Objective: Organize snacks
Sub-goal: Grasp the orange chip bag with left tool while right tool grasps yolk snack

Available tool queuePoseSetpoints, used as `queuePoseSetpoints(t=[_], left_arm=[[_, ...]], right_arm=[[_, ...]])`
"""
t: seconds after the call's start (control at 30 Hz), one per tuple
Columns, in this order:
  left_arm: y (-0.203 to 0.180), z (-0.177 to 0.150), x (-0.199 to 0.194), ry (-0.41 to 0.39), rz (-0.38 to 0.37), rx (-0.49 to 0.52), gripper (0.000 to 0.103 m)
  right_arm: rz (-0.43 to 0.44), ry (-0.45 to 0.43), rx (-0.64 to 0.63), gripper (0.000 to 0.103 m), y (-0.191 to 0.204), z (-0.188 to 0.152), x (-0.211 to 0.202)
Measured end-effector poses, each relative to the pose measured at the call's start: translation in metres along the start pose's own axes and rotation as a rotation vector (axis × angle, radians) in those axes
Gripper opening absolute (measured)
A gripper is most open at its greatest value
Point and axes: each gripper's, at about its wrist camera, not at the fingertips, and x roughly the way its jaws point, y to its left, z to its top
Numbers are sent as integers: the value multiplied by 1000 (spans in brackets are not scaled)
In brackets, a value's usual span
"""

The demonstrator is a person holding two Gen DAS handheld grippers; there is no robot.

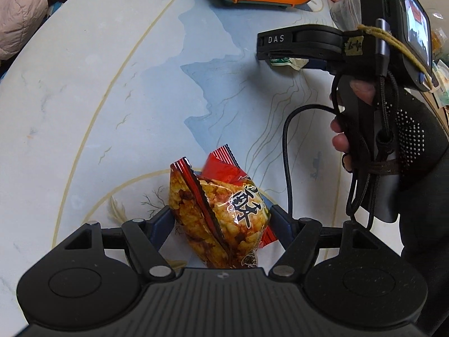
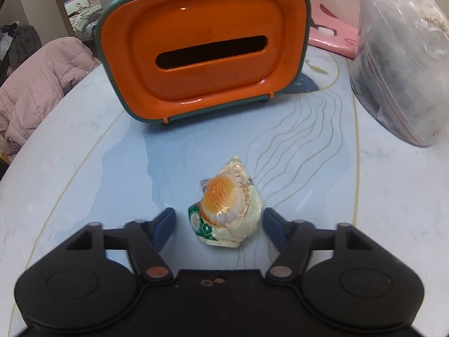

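Left hand-held gripper (image 1: pixel 221 219) is clamping the red-and-yellow snack bag (image 1: pixel 221 219) above the desk (image 1: pixel 98 98). Right hand-held gripper (image 2: pixel 220 221) is straddling the egg snack packet (image 2: pixel 226 213) on the desk, pads (image 2: pixel 165 221) not touching it, orange box (image 2: pixel 204 47) behind.

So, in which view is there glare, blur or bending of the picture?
Left wrist view: sharp, glare on the snack bag, table edge bent by the fisheye. Right wrist view: slightly soft, a highlight on the orange box, corners dark.

Left gripper (image 1: pixel 221 219) jaws clamped; right gripper (image 2: pixel 219 221) jaws apart, angled downward.
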Motion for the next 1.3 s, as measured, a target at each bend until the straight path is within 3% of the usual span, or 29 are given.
queuePoseSetpoints(t=[0.03, 0.33, 0.67, 0.73, 1.0, 1.07, 1.13, 1.17, 1.2, 1.23, 1.3], left_arm=[[-1, -1, -2, -3, -1, 1, 73], [9, -4, -7, -9, -30, -13, 58], [9, -24, -28, -25, -34, -7, 52], [9, -27, -38, -32, -36, -3, 52], [18, -41, -76, -68, -38, 12, 52], [20, -44, -81, -71, -45, 19, 52], [21, -46, -85, -74, -43, 28, 52], [23, -46, -86, -76, -45, 28, 52], [25, -46, -86, -77, -46, 25, 52], [27, -45, -86, -77, -47, 23, 52], [30, -43, -84, -79, -50, 23, 52]], right_arm=[[6, -1, 3, 44, -1, 0, 0], [30, -8, 43, 41, -10, -13, -11], [83, -20, 54, 36, -16, -44, -74], [105, -22, 55, 14, -15, -50, -91], [70, -26, 18, 14, -6, -70, -147], [77, -20, 30, 16, -7, -73, -151], [72, -9, 23, 31, -6, -72, -148], [74, -6, 20, 33, -5, -71, -145], [74, -10, 23, 41, -5, -70, -142], [70, -13, 34, 57, -5, -70, -138], [71, -12, 61, 78, -7, -71, -126]])
